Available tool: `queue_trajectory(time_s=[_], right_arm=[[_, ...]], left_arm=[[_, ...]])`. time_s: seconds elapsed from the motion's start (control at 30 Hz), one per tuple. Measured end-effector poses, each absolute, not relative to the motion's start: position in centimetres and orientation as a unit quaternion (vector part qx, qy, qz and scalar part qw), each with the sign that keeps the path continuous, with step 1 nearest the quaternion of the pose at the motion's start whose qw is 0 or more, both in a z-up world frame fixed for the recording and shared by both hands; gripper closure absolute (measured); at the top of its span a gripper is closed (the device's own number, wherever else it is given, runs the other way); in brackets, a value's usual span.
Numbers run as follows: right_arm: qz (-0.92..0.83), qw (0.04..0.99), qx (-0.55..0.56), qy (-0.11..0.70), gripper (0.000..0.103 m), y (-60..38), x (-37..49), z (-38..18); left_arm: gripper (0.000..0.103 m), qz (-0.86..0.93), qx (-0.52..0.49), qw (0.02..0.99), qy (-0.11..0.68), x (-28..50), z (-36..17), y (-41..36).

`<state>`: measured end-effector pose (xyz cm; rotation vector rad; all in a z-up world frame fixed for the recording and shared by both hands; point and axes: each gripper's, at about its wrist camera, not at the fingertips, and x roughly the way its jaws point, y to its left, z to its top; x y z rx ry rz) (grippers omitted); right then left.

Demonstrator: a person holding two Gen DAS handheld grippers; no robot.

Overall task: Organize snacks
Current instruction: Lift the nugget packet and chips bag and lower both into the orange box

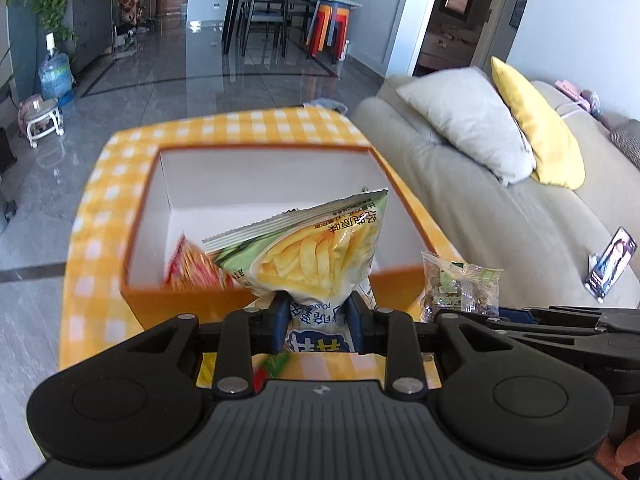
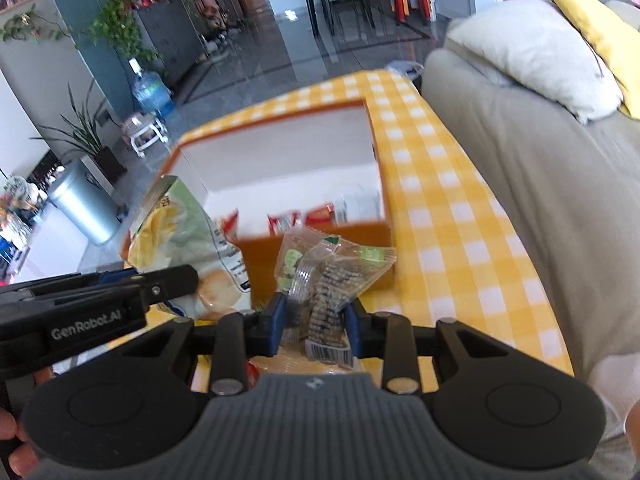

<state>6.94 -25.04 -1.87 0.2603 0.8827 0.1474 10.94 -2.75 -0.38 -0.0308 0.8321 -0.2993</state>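
Observation:
My left gripper (image 1: 318, 320) is shut on a green-and-yellow potato chip bag (image 1: 316, 248) and holds it over the near wall of an orange box (image 1: 180, 300) with a white inside. The bag also shows in the right wrist view (image 2: 180, 232). My right gripper (image 2: 316, 320) is shut on a clear packet of nut snacks (image 2: 328, 276), just before the box's near wall (image 2: 264, 264). The packet also shows in the left wrist view (image 1: 460, 284). Red snack packets lie inside the box (image 2: 304, 218), one showing in the left wrist view (image 1: 192, 268).
The box stands on a table with a yellow checked cloth (image 2: 452, 216). A beige sofa (image 1: 500, 216) with grey and yellow cushions runs along the right. A phone (image 1: 610, 262) lies on the sofa. A metal bin (image 2: 86, 204) stands on the left floor.

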Motion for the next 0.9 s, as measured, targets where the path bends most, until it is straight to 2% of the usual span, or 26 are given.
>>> queue_trajectory(time_s=[0.2,0.4,0.9], right_arm=[[0.097,0.903,0.116,0.401,0.074,-24.7,9.9,0.4],[0.135,0.903,0.075,0.401,0.074,-24.1,14.4,1.0],[0.180,0.870,-0.038,0.457,0.074,-21.3,25.3,-5.8]], left_arm=[[0.070,-0.165,-0.017,0.893,0.418,15.4,1.4,-2.1],[0.070,-0.168,0.012,0.862,0.479,20.1,-0.1,-1.8],[0.070,-0.145,0.108,0.802,0.569,28.1,-6.7,-3.7]])
